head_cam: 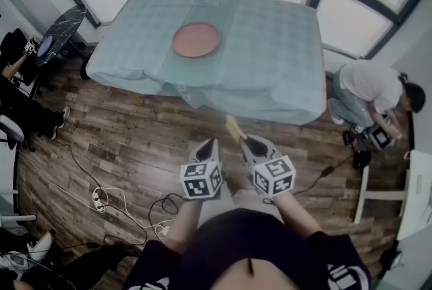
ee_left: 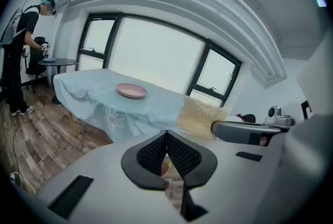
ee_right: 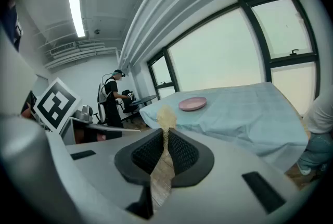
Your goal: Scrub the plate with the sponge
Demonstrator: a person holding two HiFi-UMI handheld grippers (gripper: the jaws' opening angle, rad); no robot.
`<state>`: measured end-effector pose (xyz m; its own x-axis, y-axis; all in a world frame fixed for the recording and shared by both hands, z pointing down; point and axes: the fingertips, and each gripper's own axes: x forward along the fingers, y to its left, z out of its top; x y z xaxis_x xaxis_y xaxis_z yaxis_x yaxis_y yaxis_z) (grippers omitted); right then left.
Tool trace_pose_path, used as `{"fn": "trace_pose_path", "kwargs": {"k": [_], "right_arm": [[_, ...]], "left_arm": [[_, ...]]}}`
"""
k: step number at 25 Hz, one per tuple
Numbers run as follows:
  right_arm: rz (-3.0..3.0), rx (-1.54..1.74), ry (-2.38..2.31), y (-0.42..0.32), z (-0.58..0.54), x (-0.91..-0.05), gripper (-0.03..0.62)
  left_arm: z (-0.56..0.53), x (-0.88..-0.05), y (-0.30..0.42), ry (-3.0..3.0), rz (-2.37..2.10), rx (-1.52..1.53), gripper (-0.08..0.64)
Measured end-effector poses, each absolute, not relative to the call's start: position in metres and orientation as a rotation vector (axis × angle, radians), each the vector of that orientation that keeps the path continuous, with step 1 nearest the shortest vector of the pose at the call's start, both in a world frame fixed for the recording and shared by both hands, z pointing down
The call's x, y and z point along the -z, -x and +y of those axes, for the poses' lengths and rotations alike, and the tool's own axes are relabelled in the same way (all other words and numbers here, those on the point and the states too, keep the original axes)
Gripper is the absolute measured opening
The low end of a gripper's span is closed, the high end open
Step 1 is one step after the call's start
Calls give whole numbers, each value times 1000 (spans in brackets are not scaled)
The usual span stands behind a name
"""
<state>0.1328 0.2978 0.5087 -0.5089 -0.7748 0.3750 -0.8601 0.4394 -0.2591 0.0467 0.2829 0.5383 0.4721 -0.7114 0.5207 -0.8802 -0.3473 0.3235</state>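
Note:
A pink plate lies empty on the table's pale blue cloth, far ahead of both grippers. It also shows in the left gripper view and the right gripper view. My right gripper is shut on a thin yellowish sponge, which sticks up past its jaws. My left gripper hangs beside it, shut with nothing in it. Both are held over the wooden floor, short of the table. From the left gripper the sponge appears to the right.
A person crouches at the table's right end. Another person sits at the left by a dark round table. Cables and a power strip lie on the floor at the left. White furniture stands at the right.

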Motion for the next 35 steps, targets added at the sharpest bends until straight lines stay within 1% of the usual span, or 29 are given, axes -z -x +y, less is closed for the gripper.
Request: {"fn": "trace_pose_path", "kwargs": {"k": [13, 35], "right_arm": [[-2518, -605, -1377, -112, 303, -499, 35], [-2550, -644, -1409, -24, 175, -484, 35]], "left_arm": [[290, -527, -31, -2120, -1349, -333, 9], [159, -531, 59, -2121, -1328, -345, 9]]}}
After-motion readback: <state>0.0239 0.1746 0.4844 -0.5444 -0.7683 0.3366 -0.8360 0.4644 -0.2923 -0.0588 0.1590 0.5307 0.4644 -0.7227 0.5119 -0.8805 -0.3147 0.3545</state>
